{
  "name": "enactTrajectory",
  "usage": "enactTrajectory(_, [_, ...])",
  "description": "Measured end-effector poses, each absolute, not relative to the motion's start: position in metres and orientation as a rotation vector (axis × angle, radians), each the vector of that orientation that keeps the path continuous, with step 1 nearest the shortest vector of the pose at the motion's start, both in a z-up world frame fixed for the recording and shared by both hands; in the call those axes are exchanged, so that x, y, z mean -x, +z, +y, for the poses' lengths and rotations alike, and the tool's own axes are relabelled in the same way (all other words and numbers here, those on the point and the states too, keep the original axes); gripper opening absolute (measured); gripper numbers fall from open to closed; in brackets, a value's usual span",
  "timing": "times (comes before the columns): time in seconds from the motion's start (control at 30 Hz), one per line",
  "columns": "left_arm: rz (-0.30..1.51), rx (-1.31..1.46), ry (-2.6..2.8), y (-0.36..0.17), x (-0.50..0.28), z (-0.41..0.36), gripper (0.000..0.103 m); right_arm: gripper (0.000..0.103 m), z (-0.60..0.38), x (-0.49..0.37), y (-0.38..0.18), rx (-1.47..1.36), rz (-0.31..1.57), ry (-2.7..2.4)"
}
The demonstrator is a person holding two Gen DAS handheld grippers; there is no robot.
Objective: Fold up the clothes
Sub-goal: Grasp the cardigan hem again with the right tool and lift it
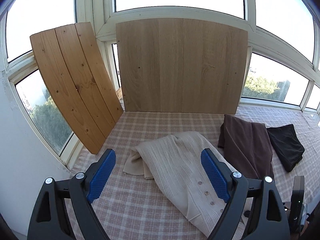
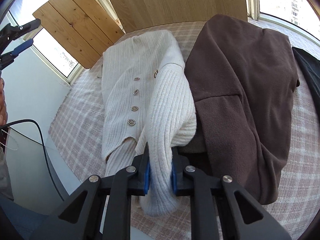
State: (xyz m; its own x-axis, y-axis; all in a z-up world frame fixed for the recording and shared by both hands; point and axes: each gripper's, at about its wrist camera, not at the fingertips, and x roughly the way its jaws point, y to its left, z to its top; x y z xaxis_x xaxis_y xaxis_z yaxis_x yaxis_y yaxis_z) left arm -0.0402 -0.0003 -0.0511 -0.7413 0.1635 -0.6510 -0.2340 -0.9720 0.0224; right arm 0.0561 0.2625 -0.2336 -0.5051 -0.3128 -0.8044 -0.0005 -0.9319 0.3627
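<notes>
The right gripper (image 2: 159, 177) is closed on a sleeve of the cream cardigan (image 2: 128, 84), which lies on the checked tabletop (image 1: 140, 204). The left gripper (image 1: 158, 175) hovers above the cardigan, wide open and empty.

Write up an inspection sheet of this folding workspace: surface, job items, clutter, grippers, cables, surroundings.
Surface: pink-and-white checked cloth covering the table.
Job's things: cream ribbed knit cardigan with round metal buttons, partly folded; brown fleece garment beside it, touching; black folded garment further right.
Clutter: nothing seen.
Grippers: left gripper open, above the cardigan, holding nothing; right gripper shut on the cardigan's sleeve.
Cables: black cable hanging off the table's left edge.
Surroundings: slatted pine board and pale oak-look panel leaning against white-framed windows.
</notes>
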Motion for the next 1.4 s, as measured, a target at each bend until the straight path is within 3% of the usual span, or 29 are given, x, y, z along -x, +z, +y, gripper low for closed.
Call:
enactTrajectory(0.23, [-0.033, 1.281, 2.651, -0.150, 0.043, -0.035, 0.087, 0.015, 0.255, -0.055, -0.183, -1.237, -0.567, -2.543])
enactTrajectory(0.4, [-0.119, 1.387, 2.483, -0.205, 0.022, -0.007, 0.087, 0.015, 0.267, -0.053, -0.152, -1.057, -0.685, -2.534])
enactTrajectory(0.67, [-0.082, 1.352, 2.526, -0.196, 0.009, 0.004, 0.087, 0.015, 0.278, -0.074, -0.070, -0.696, -0.723, -2.537])
enactTrajectory(0.8, [-0.052, 1.325, 2.558, -0.189, 0.006, 0.004, 0.087, 0.015, 0.275, -0.089, -0.047, -0.642, -0.629, -2.581])
enactTrajectory(0.97, [-0.046, 1.316, 2.550, -0.194, -0.002, 0.017, 0.087, 0.015, 0.279, -0.097, -0.076, -0.889, -0.502, -2.718])
enactTrajectory(1.13, [-0.041, 1.307, 2.542, -0.198, -0.009, 0.030, 0.087, 0.015, 0.285, -0.107, -0.111, -1.065, -0.492, -2.781])
enactTrajectory(1.4, [-0.039, 1.314, 2.508, -0.227, -0.086, 0.082, 0.087, 0.015, 0.296, -0.118, -0.115, -1.053, -0.318, -2.757])
